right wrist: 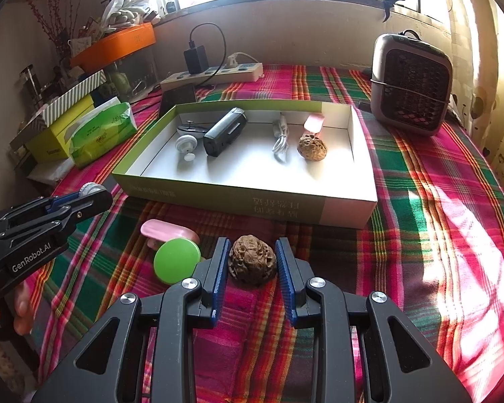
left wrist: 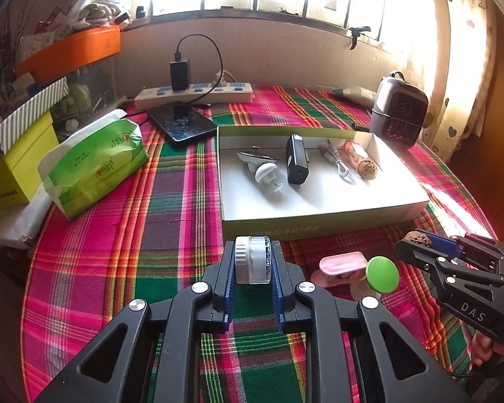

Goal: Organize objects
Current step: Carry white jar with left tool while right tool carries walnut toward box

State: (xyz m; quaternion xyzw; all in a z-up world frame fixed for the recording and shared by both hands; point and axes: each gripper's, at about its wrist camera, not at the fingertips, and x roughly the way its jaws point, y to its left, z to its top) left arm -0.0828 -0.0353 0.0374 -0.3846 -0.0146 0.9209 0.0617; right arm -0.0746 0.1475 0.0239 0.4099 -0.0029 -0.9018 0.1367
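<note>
Roughly halfway, judging by layout. The shallow box on the plaid-covered bench already holds six things: one white knob-shaped piece, one dark-and-white curved item behind it, one black rectangular device, one coiled white cable, one pink item at the back wall, one walnut.

Left gripper: jaws clamped on a small clear jar with a white ribbed cap, held up off the cloth just in front of the box's near wall, not yet over it. Right gripper: jaws around a second walnut, which the left view shows raised clear of the cloth at the jaw tips, so I read it as gripped; the left pad touches it, while a thin gap seems to show on the right side.

Still loose on the cloth between the two grippers, near the box front: one pink case and one round green lid or disc, touching or overlapping each other.

Count: walnuts 2 (one in box, one in right jaws), jars 1, pink pieces 2 (one in, one out), green discs 1, cables 1, black devices 1.

Left to do, as I judge it: drop the jar and the walnut into the box, then the pink case and the green disc

Not task items, likely: tissue pack, power strip, phone, small heater
</note>
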